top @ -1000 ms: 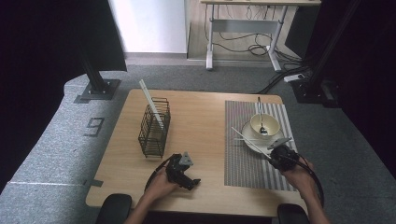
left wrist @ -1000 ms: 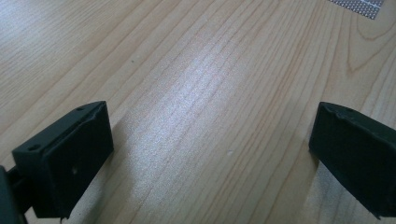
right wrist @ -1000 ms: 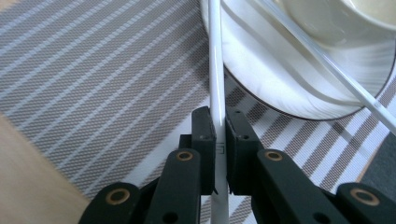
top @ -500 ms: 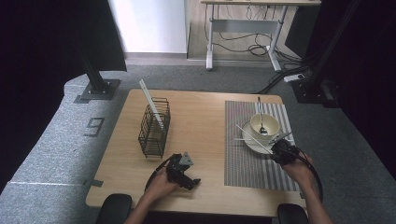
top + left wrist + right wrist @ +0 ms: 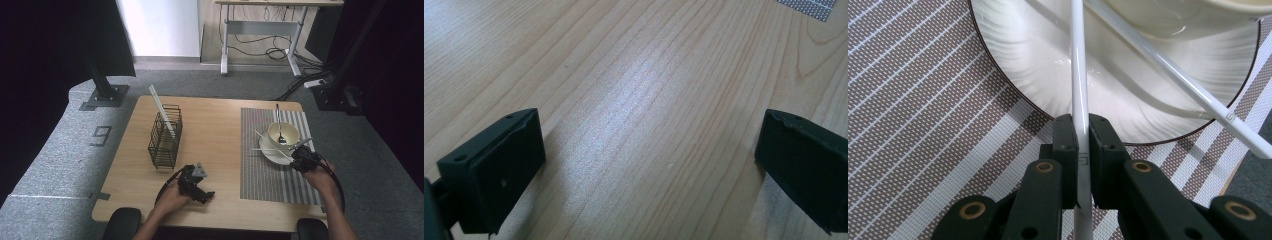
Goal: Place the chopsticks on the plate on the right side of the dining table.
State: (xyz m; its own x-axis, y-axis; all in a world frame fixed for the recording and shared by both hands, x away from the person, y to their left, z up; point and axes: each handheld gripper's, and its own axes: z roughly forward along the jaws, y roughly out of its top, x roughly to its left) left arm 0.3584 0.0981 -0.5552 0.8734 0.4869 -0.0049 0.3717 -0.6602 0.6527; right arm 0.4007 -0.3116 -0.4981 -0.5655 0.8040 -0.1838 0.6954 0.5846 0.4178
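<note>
While a white chopstick (image 5: 1078, 100) is clamped in the right gripper (image 5: 1079, 150), its far end could be knocked against the plate (image 5: 1013, 65) ahead, dragging it; the left gripper (image 5: 649, 160) is held apart.

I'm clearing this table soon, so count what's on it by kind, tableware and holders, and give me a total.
Chopsticks: 3, one held in the right gripper, one across the plate, one in the wire rack
Bowl: 1
Plate: 1
Spoon: 1
Wire rack: 1
Placemat: 1
Total: 8
</note>
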